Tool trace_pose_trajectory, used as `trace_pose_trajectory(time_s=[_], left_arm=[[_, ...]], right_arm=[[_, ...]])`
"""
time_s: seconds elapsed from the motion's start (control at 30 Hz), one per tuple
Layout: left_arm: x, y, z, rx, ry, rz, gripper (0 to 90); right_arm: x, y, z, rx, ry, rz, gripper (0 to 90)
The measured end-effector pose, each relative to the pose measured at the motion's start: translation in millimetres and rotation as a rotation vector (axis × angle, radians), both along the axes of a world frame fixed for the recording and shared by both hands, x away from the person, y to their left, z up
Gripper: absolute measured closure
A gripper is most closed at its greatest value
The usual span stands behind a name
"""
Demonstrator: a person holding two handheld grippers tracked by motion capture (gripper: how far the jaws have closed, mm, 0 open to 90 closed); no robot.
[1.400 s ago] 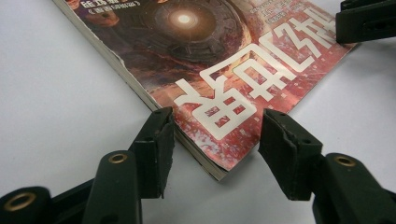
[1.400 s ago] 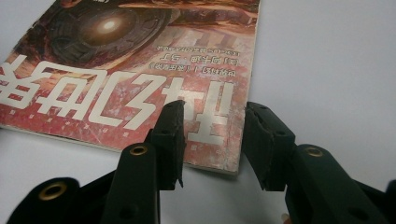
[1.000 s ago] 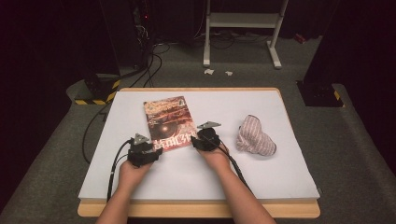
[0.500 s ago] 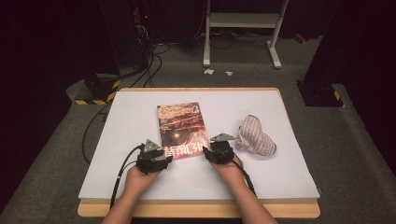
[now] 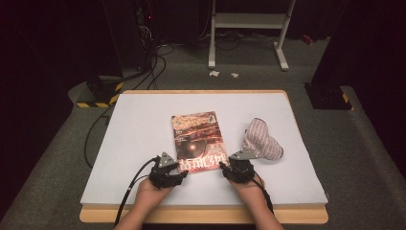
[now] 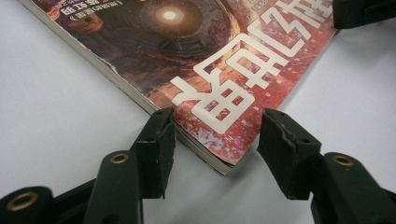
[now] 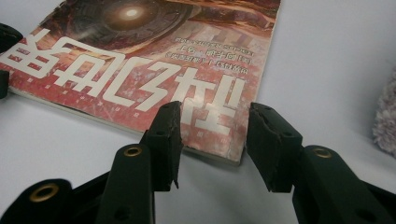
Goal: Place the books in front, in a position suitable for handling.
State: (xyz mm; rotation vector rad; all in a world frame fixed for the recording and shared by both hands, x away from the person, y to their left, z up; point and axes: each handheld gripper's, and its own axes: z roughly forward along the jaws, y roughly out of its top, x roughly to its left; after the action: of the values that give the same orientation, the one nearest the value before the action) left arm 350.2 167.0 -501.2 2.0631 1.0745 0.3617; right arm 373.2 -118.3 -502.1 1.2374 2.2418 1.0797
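Both pairs of jaws are standing spread, each straddling a near corner of the book [image 5: 198, 142] without pinching it. I am watching the left gripper [image 5: 178, 168] in the high view, sitting at about 7 o'clock from the book's middle, with its cable trailing back toward the table's near edge. In the left gripper view its two black jaws are flanking the book's [image 6: 201, 70] near corner, one on each side, with white table [image 6: 56, 112] showing between the pads and the cover's edges. I am seeing the right gripper [image 5: 226, 166] at about 5 o'clock from the book's middle, and its jaws have just been opening; in the right gripper view they are standing apart around the other near corner of the book [image 7: 154, 74], with the corner between them and no pad pressing on it. The book is lying flat on the white table [image 5: 139, 129], roughly at the centre, cover up, with large pale lettering along its near end. I am also seeing a striped cloth bundle [image 5: 261, 142] lying at about 3 o'clock from the book, near it but apart, and just beyond the right gripper.
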Motion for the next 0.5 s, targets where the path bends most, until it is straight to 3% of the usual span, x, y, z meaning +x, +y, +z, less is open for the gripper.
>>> trace_pose_trajectory(time_s=[0.13, 0.3, 0.5], left_arm=[[1.6, 3.2, 0.9, -0.020, 0.011, -0.014, 47.0], [2.0, 7.7, 4.5, -0.024, -0.012, -0.004, 44.8], [3.5, 14.5, 8.5, -0.038, -0.030, 0.018, 42.8]], right_arm=[[-2.3, -2.5, -0.4, -0.027, -0.003, -0.015, 55.8], [-0.4, -1.6, 0.2, -0.056, -0.014, -0.013, 54.3], [16.7, -4.1, 0.6, -0.087, -0.035, -0.064, 55.6]])
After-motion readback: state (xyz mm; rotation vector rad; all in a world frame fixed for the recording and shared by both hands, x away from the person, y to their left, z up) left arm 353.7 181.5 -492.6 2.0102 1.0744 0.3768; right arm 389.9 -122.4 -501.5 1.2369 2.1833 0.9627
